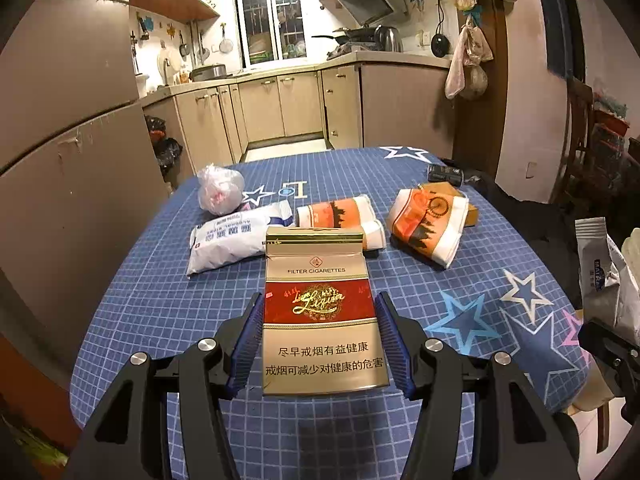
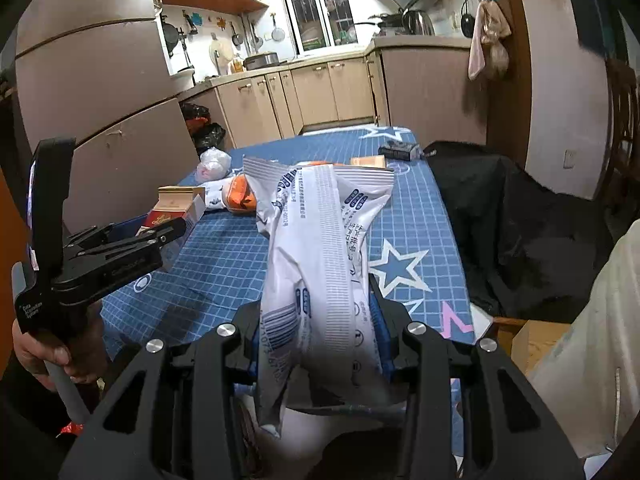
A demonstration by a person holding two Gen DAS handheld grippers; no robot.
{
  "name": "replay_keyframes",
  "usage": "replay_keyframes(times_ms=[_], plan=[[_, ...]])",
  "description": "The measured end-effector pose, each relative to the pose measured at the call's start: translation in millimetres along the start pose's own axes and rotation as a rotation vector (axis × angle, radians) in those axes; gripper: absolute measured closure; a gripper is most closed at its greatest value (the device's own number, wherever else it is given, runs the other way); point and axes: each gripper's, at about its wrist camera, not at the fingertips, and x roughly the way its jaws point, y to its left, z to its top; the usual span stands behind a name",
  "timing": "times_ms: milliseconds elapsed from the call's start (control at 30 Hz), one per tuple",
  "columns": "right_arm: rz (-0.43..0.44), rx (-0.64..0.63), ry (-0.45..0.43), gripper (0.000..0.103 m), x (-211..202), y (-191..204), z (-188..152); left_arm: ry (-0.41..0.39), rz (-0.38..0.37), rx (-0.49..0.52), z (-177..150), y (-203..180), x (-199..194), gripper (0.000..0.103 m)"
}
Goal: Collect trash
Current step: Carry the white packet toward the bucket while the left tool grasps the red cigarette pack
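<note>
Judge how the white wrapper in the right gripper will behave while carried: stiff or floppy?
Probably floppy: the white wrapper is creased and bends above the right gripper, whose fingers pinch only its lower part. It looks flattened and near empty, so likely light. The glossy film may slip.

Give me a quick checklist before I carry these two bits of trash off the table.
1. Left gripper clamped on the cigarette pack: ok, pads against both sides.
2. Pack lifted off the blue tablecloth: ok, seen raised in the right wrist view.
3. Right gripper clamped on the white wrapper: ok.
4. Wrapper tail clear of other items: ok.
5. Bin in reach: cannot tell, none in view.
6. Table cleared: not ok, plastic bag and orange wrappers remain.
</note>
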Motion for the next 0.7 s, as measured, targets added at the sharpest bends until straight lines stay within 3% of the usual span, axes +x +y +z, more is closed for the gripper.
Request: replay_keyframes(times_ms=[300, 700], plan=[[-0.074, -0.005, -0.074, 0.063, -42.2, -13.1, 4.9, -0.068, -0.044, 0.068, 13.2, -41.8, -28.7, 0.046], [-0.201, 0.068, -0.159, 0.063, -99.3, -60.7, -4.9, -0.139, -0.147, 0.172, 28.7, -119.3, -57.9, 0.046]])
